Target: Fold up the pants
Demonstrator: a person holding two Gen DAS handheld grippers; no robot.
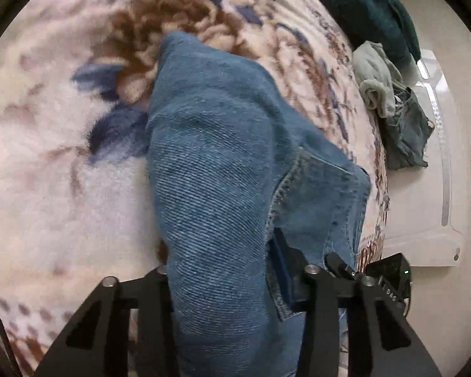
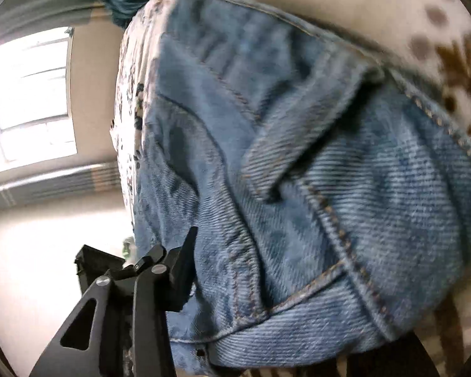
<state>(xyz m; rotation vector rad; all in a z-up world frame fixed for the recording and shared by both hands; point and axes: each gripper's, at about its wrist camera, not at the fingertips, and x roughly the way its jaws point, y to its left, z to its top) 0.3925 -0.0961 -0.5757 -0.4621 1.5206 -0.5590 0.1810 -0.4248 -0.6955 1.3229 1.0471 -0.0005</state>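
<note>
Left gripper (image 1: 232, 286): black jaws closed on a thick bunch of the blue denim pants (image 1: 223, 163), cloth filling the gap and spilling over the fingers. Twill weave coarse, diagonal ribs clear up close. From my jaws the pants run away as one long band toward the top of the view, tapering to a rounded end; long axis roughly straight ahead, leaning slightly left. A stitched seam and flap sit on its right side.

Pants lie on the bed, over a fleecy cream blanket with brown and navy floral print (image 1: 56, 163). Pile soft, fuzzy.

Right gripper (image 2: 235, 330): only one black finger shows, at the denim's left edge; the other is hidden behind cloth, so I cannot tell whether these jaws are gripping. Denim here is bunched, with tan topstitching and layered folds.

Beyond the bed edge: crumpled grey-green garments (image 1: 389, 106) and a dark teal plush cloth (image 1: 361, 9).
</note>
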